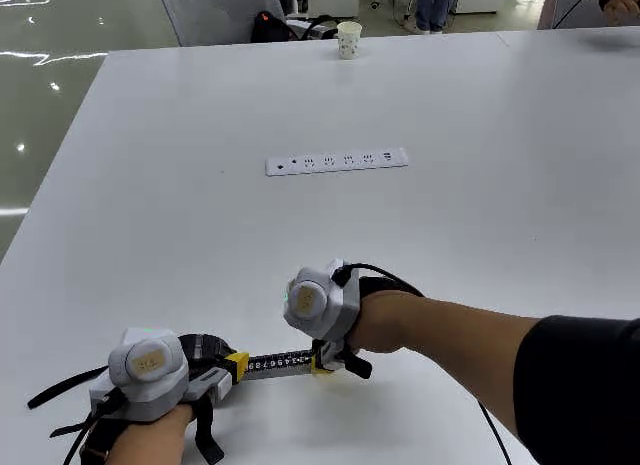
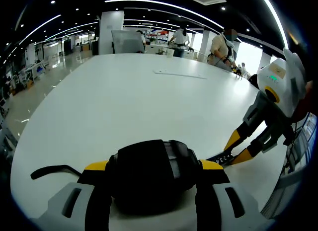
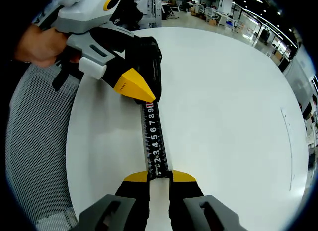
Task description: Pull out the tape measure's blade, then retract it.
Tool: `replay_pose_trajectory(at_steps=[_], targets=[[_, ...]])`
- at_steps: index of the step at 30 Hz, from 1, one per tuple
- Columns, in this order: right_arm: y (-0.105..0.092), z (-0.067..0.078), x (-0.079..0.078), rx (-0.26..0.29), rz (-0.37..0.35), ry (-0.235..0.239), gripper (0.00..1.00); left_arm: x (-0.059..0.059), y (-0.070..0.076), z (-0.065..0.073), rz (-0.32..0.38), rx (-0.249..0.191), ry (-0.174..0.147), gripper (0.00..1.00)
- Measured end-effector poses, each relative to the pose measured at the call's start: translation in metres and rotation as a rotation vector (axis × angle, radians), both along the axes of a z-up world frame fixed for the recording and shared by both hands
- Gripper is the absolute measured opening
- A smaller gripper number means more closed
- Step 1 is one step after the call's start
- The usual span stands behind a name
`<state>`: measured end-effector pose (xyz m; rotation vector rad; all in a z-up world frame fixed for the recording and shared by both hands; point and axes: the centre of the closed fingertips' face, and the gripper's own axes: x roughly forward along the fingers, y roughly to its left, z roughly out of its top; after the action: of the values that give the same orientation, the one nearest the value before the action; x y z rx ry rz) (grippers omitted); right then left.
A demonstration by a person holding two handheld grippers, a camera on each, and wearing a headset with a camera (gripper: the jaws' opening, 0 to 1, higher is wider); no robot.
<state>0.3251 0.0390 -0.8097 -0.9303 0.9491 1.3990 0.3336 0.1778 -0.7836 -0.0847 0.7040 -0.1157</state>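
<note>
Black tape-measure case (image 3: 146, 57) sits on counter (image 1: 450, 245), left gripper (image 2: 154, 167) jaws clamped around it, right gripper (image 3: 159, 177) jaws pinched on short-drawn blade (image 3: 153, 136) tip; likely stiff, springy, slick, so hold the hook end.

white numerals 2 to 9, printed along the black tape measure blade (image 3: 154, 136)

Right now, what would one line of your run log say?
left hand-held gripper: shut on tape measure case | right hand-held gripper: shut on blade | blade: partly out
</note>
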Motion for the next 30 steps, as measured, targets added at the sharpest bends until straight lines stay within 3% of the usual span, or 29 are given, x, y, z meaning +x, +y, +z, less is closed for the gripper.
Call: replay_pose_trajectory(at_steps=[30], targets=[[0.017,0.000,-0.003,0.050,0.002,0.006,0.10,-0.002,0.000,0.000,0.001,-0.023,-0.004,0.64]])
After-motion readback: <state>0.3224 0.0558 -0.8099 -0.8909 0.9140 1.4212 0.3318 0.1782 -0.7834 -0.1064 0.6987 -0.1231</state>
